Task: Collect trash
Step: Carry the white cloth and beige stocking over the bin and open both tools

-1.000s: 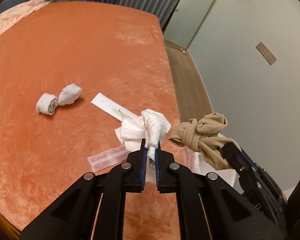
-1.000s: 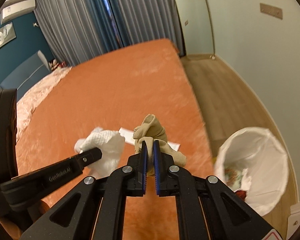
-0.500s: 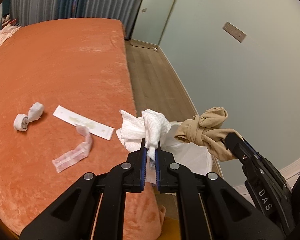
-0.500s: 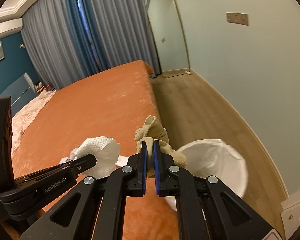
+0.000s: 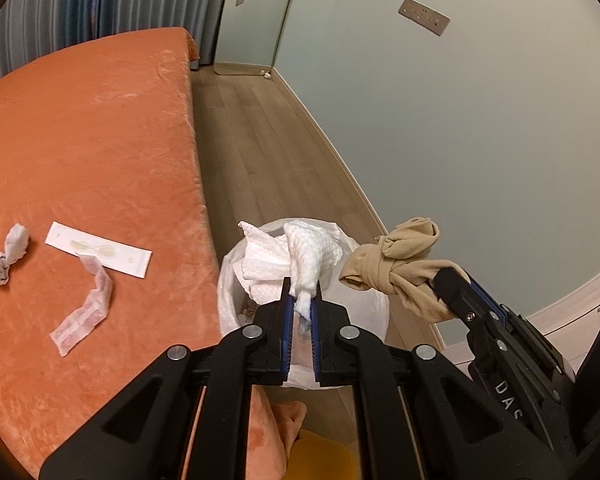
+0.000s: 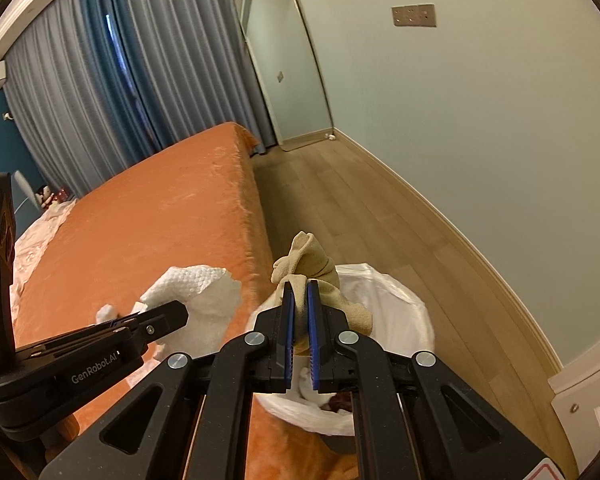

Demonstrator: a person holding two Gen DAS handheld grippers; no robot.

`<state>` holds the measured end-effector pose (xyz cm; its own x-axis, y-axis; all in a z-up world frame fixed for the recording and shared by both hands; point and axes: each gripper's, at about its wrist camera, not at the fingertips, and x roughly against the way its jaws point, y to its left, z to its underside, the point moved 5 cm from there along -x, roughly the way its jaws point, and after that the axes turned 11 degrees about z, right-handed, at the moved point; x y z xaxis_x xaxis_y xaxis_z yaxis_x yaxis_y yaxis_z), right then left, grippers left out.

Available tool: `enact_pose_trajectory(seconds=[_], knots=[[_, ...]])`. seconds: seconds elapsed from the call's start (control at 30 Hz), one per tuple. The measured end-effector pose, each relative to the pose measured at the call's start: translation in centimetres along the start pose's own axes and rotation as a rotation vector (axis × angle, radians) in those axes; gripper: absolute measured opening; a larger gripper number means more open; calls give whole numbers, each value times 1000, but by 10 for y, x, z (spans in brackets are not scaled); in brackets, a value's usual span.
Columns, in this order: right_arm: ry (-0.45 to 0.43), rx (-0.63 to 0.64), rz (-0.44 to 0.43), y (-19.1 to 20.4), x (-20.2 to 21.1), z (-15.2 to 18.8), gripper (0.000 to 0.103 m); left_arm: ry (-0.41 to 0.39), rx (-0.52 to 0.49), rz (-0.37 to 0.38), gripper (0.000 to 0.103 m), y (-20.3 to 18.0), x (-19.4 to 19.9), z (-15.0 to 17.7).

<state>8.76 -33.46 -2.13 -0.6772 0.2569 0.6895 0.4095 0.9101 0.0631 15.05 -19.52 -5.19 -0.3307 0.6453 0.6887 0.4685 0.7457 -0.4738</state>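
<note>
The crumpled white paper towel (image 5: 300, 252) is pinched between the closed jaws of the left gripper (image 5: 301, 304), and it hangs in the air over the open mouth of the trash bin (image 5: 370, 312). The bin has a white plastic liner and stands on the floor just beside the edge of the bed. In the right wrist view some dark trash is visible at its bottom. The right gripper (image 6: 299, 312) is clamped on a knotted beige stocking (image 6: 312, 268), which is also over the bin, to the right of the paper towel.

Three more pieces lie on the orange bedspread (image 5: 92, 136), well apart from the bin: a small twisted white wad (image 5: 8, 254), a flat white paper sleeve (image 5: 100, 250), and a bent pinkish wrapper strip (image 5: 86, 306) whose upper end lies on the sleeve.

The bedspread is a soft, velvet-like cloth and it covers the bed up to its edge. Beside the bed runs a wooden floor (image 6: 364, 216) with a pale baseboard. The wall (image 6: 480, 120) is light green-grey and carries a switch plate (image 6: 414, 16). A tall mirror (image 6: 288, 68) leans against the wall in the corner, next to long grey-blue curtains (image 6: 100, 92).
</note>
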Motion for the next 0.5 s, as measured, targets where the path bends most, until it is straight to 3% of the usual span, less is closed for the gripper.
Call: enact_pose_trajectory(seconds=[0.1, 0.17, 0.23, 0.5], knots=[[7, -9, 9, -6, -4, 1, 6, 12, -1, 14, 7, -5, -10, 0], [12, -17, 14, -9, -6, 2, 6, 12, -6, 8, 14, -8, -13, -1], [15, -22, 17, -13, -7, 2, 6, 0, 3, -6, 40, -7, -14, -2], [23, -21, 16, -13, -12, 2, 6, -24, 23, -41, 42, 7, -9, -5]])
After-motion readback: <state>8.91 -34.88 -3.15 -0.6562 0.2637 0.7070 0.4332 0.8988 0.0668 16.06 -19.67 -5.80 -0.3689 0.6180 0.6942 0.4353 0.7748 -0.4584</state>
